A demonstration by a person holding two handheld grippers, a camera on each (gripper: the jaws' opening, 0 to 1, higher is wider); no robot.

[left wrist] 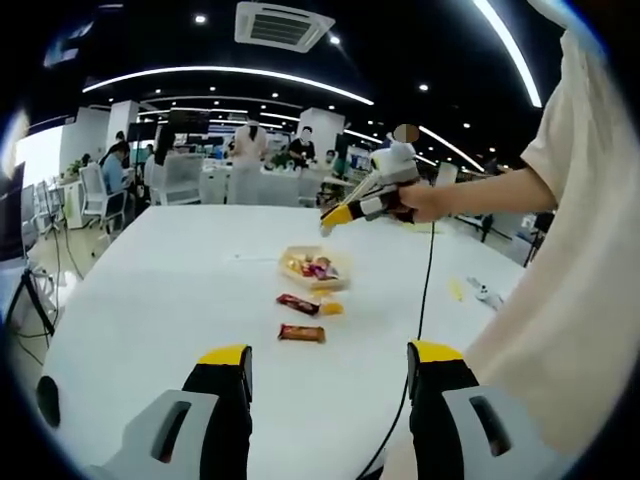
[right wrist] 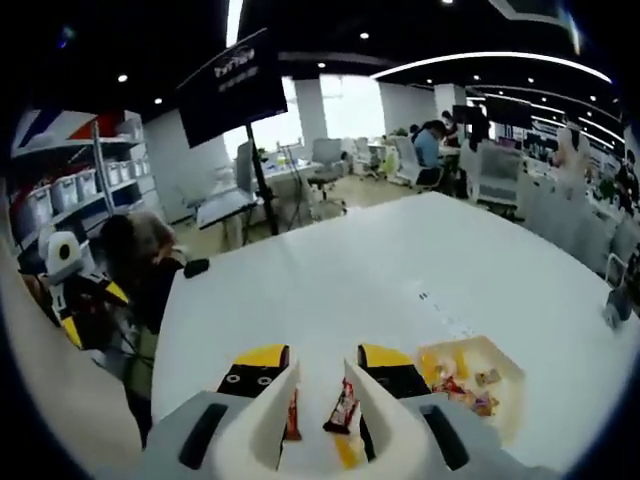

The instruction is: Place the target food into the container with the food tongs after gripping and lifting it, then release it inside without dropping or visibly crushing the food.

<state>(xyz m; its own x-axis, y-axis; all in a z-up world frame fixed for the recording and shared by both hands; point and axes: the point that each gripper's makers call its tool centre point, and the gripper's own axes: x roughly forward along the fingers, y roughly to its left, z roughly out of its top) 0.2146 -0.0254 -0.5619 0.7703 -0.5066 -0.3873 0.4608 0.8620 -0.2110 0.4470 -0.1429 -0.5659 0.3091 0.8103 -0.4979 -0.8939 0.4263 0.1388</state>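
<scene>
Right tongs [right wrist: 320, 385] open, hovering above snack bars [right wrist: 342, 408], container [right wrist: 505, 375] beside.

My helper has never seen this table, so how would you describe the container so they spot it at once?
Look at the big white table and find the small cluster of snacks near its middle. The container is the shallow, pale yellow, square tray holding mixed wrapped sweets. Its neighbours, two red-brown bars and a small yellow piece, lie loose on the tabletop.

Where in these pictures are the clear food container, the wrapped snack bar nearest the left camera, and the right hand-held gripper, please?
clear food container [left wrist: 312, 268]: left gripper view, its near rim.
wrapped snack bar [left wrist: 301, 333]: left gripper view, wrapper's middle.
right hand-held gripper [left wrist: 332, 219]: left gripper view, between its yellow tips.
</scene>
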